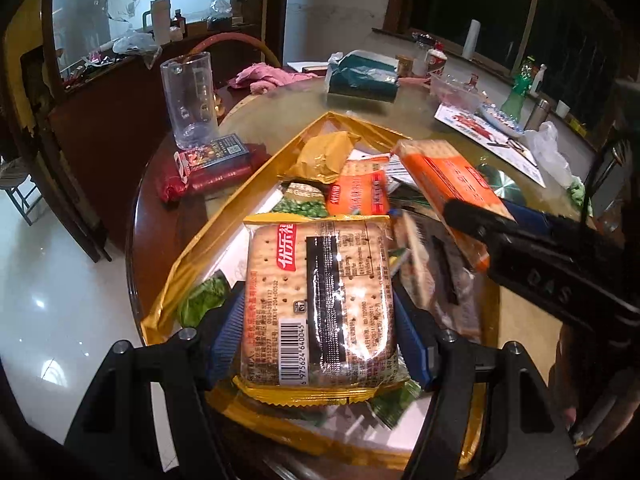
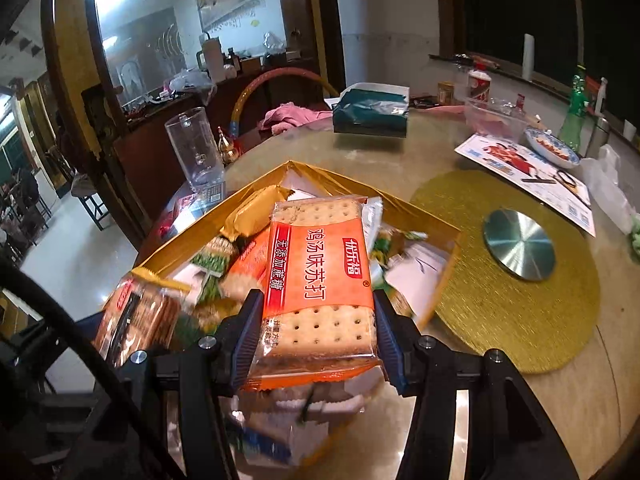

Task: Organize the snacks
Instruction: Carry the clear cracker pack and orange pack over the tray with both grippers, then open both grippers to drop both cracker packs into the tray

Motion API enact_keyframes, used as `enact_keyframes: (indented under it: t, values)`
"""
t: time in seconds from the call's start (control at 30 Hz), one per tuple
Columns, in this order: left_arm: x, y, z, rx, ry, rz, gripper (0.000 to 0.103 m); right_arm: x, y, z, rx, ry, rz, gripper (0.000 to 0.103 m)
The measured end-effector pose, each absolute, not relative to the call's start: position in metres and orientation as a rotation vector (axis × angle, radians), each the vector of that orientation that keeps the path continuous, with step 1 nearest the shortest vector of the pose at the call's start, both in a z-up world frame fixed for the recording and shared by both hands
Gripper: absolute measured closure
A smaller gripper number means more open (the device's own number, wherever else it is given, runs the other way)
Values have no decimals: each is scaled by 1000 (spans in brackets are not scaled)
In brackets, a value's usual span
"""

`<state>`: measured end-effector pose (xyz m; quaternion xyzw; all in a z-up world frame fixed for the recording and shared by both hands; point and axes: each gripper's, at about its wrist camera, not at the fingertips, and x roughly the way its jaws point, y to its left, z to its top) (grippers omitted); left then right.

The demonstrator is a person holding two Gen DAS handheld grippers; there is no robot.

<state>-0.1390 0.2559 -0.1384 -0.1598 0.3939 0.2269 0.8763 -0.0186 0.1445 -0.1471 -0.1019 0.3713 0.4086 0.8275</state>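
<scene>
My left gripper [image 1: 320,340] is shut on a yellow-edged cracker packet [image 1: 320,300], held above a gold box [image 1: 192,256] full of snack packets. My right gripper [image 2: 316,336] is shut on an orange cracker packet [image 2: 316,260], held over the same gold box [image 2: 256,192]. In the left wrist view the right gripper's dark body [image 1: 532,248] comes in from the right with the orange packet [image 1: 444,172]. In the right wrist view the yellow-edged packet [image 2: 136,312] shows at the lower left. Green, orange and yellow packets [image 1: 324,156] lie loose in the box.
The box sits on a round glass-topped table [image 2: 400,156]. Left of it stand a clear plastic jug [image 1: 190,100] and red packets [image 1: 208,168]. A gold mat with a metal disc [image 2: 518,244], a leaflet [image 2: 524,172], a teal bag [image 2: 370,114], bowls and bottles lie beyond.
</scene>
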Motion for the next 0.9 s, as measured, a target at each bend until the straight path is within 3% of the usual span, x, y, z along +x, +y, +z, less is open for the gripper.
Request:
enact_keyframes:
  t: [0.33, 0.4, 0.47, 0.6, 0.9]
  values:
    - [-128, 273, -154, -334, 863, 499, 33, -5, 168, -161, -231, 825, 863, 47]
    - [-127, 273, -155, -336, 867, 490, 25, -3, 168, -159, -222, 823, 862, 46]
    - [-124, 269, -158, -326, 857, 449, 11, -3, 167, -157, -214, 831, 864, 39]
    - [-121, 257, -161, -241, 887, 466, 11, -14, 151, -146, -199, 806, 839, 35]
    - [-155, 223, -124, -203, 738, 581, 11, -52, 97, -128, -181, 793, 791, 34]
